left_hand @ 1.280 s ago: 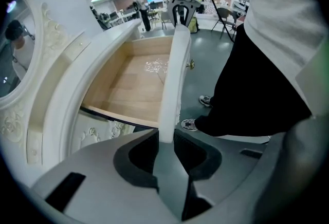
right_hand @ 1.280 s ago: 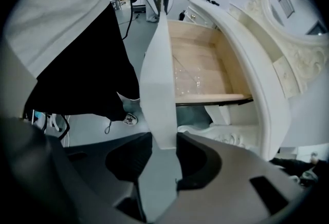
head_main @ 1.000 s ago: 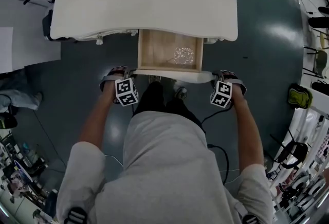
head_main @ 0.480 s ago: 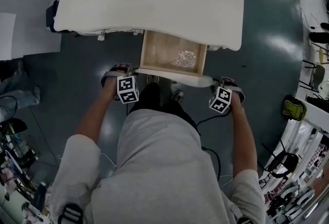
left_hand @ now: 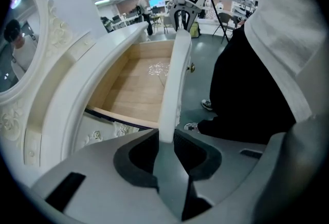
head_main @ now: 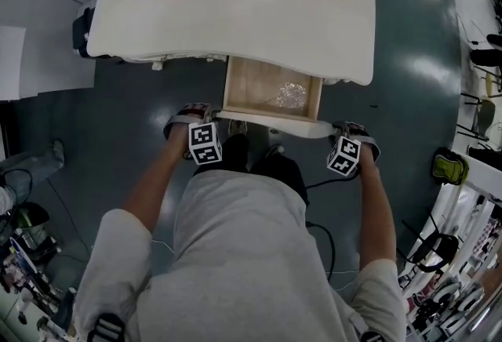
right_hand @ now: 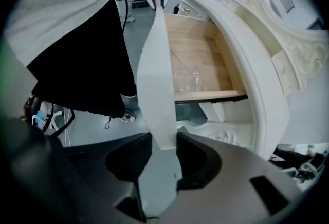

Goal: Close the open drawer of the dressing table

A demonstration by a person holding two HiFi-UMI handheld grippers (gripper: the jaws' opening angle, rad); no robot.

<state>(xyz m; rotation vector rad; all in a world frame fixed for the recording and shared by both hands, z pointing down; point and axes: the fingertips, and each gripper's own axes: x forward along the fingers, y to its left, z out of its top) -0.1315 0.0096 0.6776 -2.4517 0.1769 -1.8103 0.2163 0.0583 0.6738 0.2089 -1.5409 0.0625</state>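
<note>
The drawer (head_main: 271, 89) stands open, drawn out from under the near edge of the white dressing table (head_main: 235, 11) towards you. Its travel axis runs far to near. The long white drawer front (head_main: 271, 119) lies across that, left to right, and is the part nearest you. Its far end is tucked under the tabletop, and the pale wooden floor of the drawer faces up.

Your left hand-held gripper (head_main: 190, 113) is clamped on the left end of the drawer front. In the left gripper view the white panel's edge sits between the jaws, which press on it from both sides (left_hand: 165, 138). Your right hand-held gripper (head_main: 353, 131) has the right end of the panel pinched the same way (right_hand: 164, 143).

Each gripper's cube (head_main: 205, 143) bears black-and-white square markers.

A crumpled clear wrapper (head_main: 290, 95) lies in the right half of the drawer, clear of the side walls.

The dark floor (head_main: 157, 97) is open to the left and right of the drawer. Your legs (head_main: 251, 164) stand just near of the drawer front, between the two grippers.
</note>
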